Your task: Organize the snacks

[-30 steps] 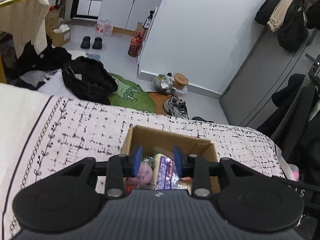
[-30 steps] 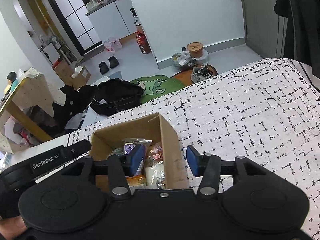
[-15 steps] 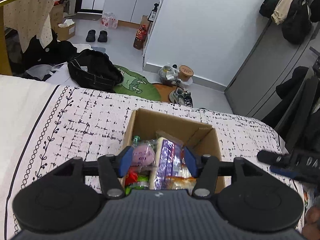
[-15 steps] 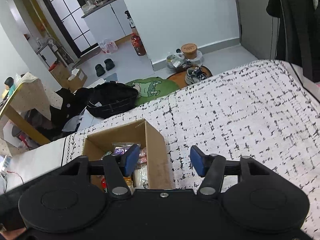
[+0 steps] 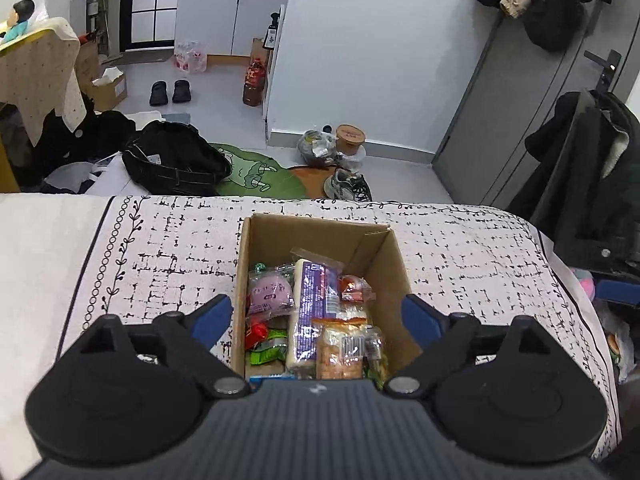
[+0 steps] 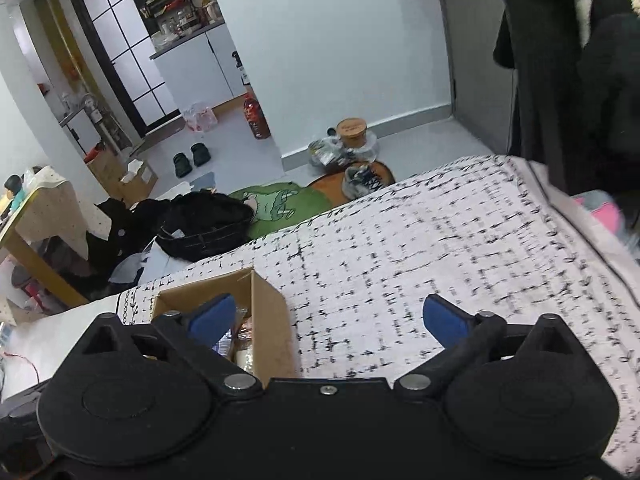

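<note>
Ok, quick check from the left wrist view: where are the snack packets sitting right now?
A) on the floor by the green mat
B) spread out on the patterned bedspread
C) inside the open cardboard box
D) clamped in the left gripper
C: the snack packets all lie inside the open cardboard box, which stands on the patterned bedspread; the left gripper pinches nothing as its jaws are opening.

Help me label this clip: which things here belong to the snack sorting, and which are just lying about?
Job:
cardboard box
purple-wrapped snack
pink bun packet

Lying about:
black bag
slippers
sneaker
green mat
</note>
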### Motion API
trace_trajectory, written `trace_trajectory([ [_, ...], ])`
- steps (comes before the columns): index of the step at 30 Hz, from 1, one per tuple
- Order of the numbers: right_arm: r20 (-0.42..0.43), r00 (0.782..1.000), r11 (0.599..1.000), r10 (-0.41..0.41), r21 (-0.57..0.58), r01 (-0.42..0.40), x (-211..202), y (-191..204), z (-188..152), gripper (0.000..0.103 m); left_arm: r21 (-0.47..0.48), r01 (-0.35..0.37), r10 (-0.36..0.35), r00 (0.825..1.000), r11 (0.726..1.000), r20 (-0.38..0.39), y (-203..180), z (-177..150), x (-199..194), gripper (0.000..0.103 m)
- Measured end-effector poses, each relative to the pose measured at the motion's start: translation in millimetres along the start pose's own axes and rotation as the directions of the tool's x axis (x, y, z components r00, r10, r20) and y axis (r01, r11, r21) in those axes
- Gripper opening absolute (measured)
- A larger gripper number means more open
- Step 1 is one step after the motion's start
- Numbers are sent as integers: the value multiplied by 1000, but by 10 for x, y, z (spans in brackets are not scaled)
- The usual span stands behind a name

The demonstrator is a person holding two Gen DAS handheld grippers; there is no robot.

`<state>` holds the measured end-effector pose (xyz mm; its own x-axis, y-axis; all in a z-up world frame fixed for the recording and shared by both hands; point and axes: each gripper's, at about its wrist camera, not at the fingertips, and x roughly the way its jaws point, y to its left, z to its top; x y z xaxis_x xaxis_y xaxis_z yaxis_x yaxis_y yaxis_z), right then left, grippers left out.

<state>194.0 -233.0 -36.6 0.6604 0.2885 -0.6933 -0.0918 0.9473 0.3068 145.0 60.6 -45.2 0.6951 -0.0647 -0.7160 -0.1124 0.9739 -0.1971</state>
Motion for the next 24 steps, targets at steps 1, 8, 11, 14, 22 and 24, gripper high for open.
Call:
trace_trajectory([
  [1, 1, 1000, 1000, 2, -3, -2, -43, -23, -3, 103, 3, -3, 3, 1000, 1000, 4, -4, 5, -38, 93],
  [8, 7, 1000, 1000, -3, -18, 3, -282, -152, -58, 103, 25, -2, 2, 1000, 1000, 14, -55, 33, -303, 94],
  [11, 10, 1000, 1000, 2, -17, -2, -390, -213, -76, 103, 44, -4, 3, 1000, 999, 18, -101, 1, -414, 95],
  [14, 20, 1000, 1000, 6, -21, -6, -504, -255, -91, 103, 60, -8, 6, 1000, 998, 24, -142, -29, -507, 95],
  [22, 48, 999, 999, 1, -38, 1, -769, -344, -134, 103, 84, 7, -9, 1000, 996, 20, -182, -37, -744, 95],
  [24, 55, 998, 999, -2, -36, 4, -838, -374, -151, 103, 82, 8, -9, 1000, 997, 17, -205, -56, -808, 95],
])
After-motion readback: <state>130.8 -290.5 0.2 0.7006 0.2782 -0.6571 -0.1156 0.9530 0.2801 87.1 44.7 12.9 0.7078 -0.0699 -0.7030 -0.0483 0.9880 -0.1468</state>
